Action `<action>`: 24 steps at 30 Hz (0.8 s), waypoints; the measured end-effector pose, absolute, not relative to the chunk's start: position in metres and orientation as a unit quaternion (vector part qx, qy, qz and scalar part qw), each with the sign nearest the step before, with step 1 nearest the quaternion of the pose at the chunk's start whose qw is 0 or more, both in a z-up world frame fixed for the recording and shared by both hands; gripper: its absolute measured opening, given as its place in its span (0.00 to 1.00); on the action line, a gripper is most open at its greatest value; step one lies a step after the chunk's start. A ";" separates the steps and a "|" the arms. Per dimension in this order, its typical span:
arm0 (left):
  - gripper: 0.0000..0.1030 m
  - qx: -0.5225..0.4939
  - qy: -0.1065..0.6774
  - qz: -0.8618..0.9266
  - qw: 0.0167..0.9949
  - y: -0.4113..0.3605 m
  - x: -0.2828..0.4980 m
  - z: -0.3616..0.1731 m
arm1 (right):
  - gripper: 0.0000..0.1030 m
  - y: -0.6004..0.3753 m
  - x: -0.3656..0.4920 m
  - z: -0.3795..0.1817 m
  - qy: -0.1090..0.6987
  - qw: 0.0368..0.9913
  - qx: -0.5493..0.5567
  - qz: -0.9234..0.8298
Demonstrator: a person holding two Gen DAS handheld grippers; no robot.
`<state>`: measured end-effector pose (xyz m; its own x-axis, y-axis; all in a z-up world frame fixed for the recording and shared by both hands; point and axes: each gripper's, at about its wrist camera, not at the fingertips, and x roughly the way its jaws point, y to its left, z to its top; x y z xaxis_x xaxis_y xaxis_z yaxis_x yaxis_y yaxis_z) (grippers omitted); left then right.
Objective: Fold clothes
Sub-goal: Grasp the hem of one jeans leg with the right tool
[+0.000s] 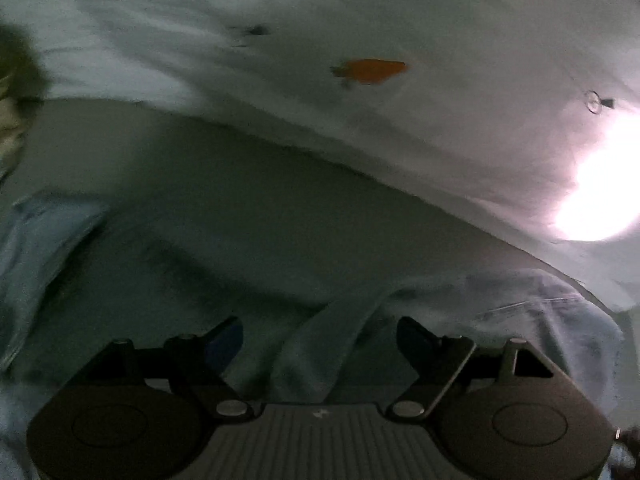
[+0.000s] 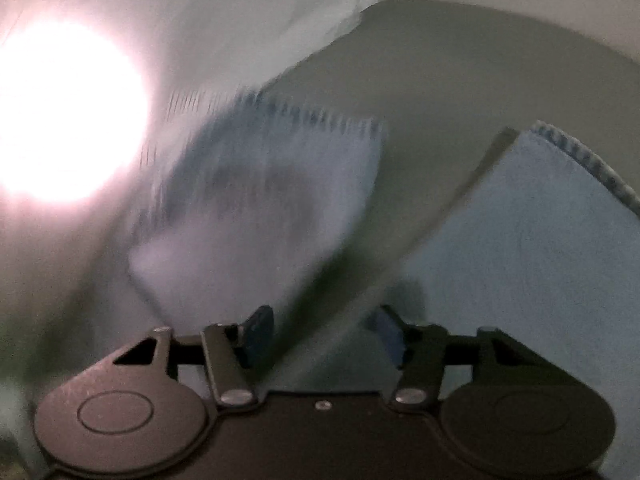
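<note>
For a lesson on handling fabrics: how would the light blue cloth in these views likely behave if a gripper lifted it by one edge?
Probably floppy: the blue cloth bunches into soft folds between the open fingers of the left gripper. Probably light too: it looks thin, with a stitched hem showing in the right wrist view. It would likely drape and sag, not hold shape.

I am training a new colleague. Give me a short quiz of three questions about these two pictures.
1. True or false: the left gripper is wide open.
2. What colour is the patch on the white sheet? A green, B orange, C black.
3. What lies by the right gripper: a blue ____?

Key: 1 true; 2 B; 3 cloth.
</note>
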<state>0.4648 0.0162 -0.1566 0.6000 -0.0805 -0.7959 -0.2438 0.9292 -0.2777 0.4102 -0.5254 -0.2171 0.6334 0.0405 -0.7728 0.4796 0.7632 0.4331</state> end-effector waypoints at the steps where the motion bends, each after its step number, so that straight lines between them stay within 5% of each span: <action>1: 0.82 -0.182 0.450 0.040 0.873 0.014 0.476 -0.160 | 0.49 -0.531 0.420 -0.214 0.399 0.847 0.327 -0.130; 8: 0.77 -0.209 0.466 -0.045 0.859 -0.017 0.565 -0.180 | 0.44 -0.547 0.461 -0.220 0.357 0.835 0.406 -0.104; 14: 0.57 -0.201 0.504 -0.155 0.825 -0.077 0.642 -0.210 | 0.44 -0.555 0.457 -0.254 0.337 0.781 0.521 -0.071; 24: 0.58 -0.150 0.503 -0.249 0.814 -0.147 0.678 -0.249 | 0.45 -0.567 0.447 -0.275 0.291 0.735 0.611 -0.049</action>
<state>0.6775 -0.1468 -0.2491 0.3704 -0.5570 -0.7434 0.2548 0.8305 -0.4953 0.4467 -0.5673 -0.2753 0.8261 0.2826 -0.4876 0.4276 0.2493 0.8689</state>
